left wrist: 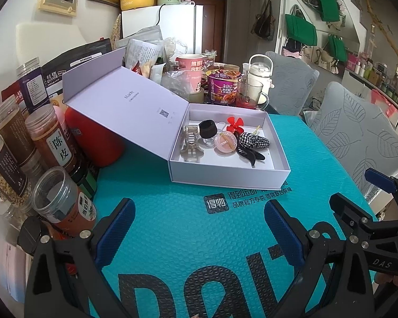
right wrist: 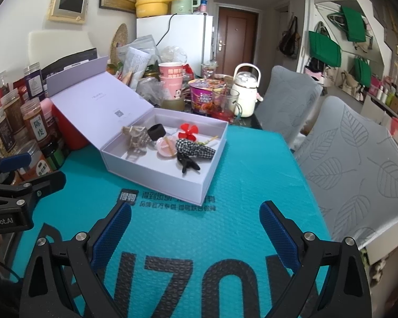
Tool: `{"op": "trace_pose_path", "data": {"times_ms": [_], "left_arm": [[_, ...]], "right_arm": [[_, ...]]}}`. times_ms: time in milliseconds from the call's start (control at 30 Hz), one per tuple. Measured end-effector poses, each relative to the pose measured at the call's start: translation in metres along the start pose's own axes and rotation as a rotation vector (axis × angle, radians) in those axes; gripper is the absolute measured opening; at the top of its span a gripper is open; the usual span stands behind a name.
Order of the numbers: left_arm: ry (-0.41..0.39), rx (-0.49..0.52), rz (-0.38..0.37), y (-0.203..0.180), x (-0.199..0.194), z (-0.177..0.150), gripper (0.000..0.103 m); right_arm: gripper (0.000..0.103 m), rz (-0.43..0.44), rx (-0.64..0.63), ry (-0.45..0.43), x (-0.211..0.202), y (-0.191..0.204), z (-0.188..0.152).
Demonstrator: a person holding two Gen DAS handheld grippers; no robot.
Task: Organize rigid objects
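Observation:
An open lavender box (left wrist: 225, 176) (right wrist: 156, 177) sits on the teal mat, its lid (left wrist: 124, 100) leaning back to the left. Inside lie a beige hair claw (left wrist: 191, 140) (right wrist: 135, 137), a black band (left wrist: 208, 128) (right wrist: 156, 131), a pink round compact (left wrist: 225, 143) (right wrist: 166, 146), a red flower clip (left wrist: 234, 124) (right wrist: 187, 131) and a black-and-white checked clip (left wrist: 253, 141) (right wrist: 195, 149). My left gripper (left wrist: 199, 225) is open and empty, near the mat's front, short of the box. My right gripper (right wrist: 196, 228) is open and empty too, beside it.
Jars of dried food (left wrist: 50, 137) (right wrist: 37, 129) and a red canister (left wrist: 92, 137) crowd the left side. Cups, a noodle bowl (left wrist: 221, 87) and a white kettle (right wrist: 245, 92) stand behind the box. Grey chairs (right wrist: 358, 164) stand at the right edge.

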State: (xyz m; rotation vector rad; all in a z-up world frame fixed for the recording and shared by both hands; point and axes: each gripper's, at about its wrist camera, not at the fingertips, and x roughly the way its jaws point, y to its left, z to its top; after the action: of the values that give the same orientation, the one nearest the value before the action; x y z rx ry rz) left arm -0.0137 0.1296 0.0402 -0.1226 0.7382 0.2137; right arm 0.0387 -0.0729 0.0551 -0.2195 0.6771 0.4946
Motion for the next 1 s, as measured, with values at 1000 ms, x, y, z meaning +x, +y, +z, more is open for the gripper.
{"op": "trace_pose_path", "data": {"times_ms": [1000], "left_arm": [[0.012, 0.031, 0.031, -0.0062, -0.0048, 0.0001, 0.1]], "right_arm": [[0.099, -0.027, 0.001, 0.012, -0.0027, -0.0032, -0.0016]]}}
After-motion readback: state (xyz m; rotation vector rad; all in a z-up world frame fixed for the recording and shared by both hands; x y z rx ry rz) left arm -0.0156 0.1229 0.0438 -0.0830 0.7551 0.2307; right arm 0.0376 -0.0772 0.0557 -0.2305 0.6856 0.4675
